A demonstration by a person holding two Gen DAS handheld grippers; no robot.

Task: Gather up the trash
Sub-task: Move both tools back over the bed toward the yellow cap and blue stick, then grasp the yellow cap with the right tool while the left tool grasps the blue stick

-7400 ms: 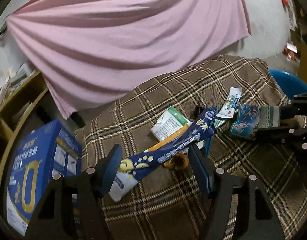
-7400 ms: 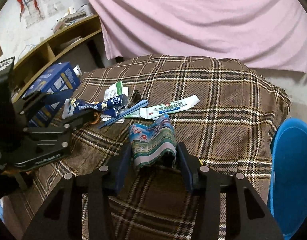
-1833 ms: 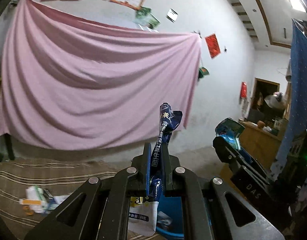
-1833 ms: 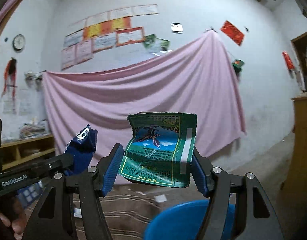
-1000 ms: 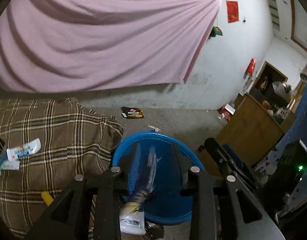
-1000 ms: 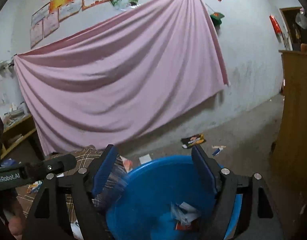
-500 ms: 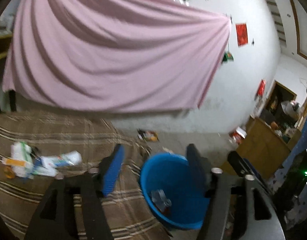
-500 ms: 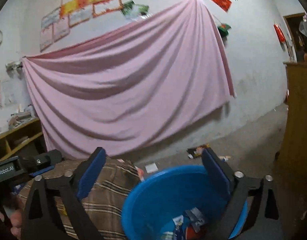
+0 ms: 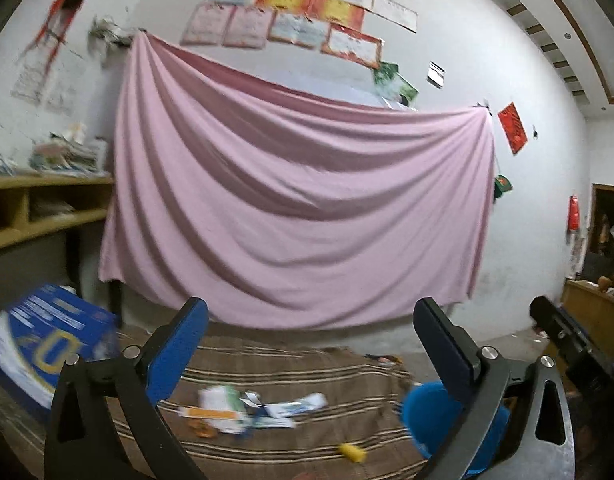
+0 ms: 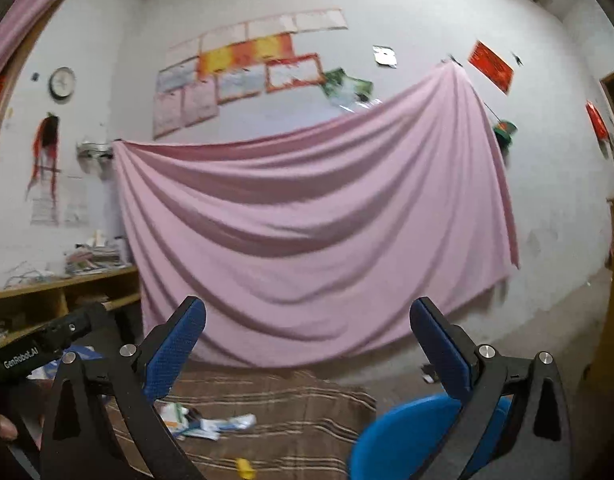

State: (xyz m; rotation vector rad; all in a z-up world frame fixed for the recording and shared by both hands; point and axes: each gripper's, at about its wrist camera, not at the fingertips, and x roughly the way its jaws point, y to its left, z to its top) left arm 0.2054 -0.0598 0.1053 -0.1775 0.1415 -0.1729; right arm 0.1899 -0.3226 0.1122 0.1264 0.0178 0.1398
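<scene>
Trash [image 9: 243, 402] sits piled on plaid blanket [image 9: 307, 360]; left gripper [image 9: 311, 344] just spread, right gripper [image 10: 307, 344] apart, both empty, blue bin [image 10: 403, 436] beside for drops.

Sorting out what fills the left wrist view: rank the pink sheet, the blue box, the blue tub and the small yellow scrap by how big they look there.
1. pink sheet, by far the largest.
2. blue box.
3. blue tub, partly hidden behind a gripper finger, so its rank against the box is unsure.
4. yellow scrap, smallest.
</scene>
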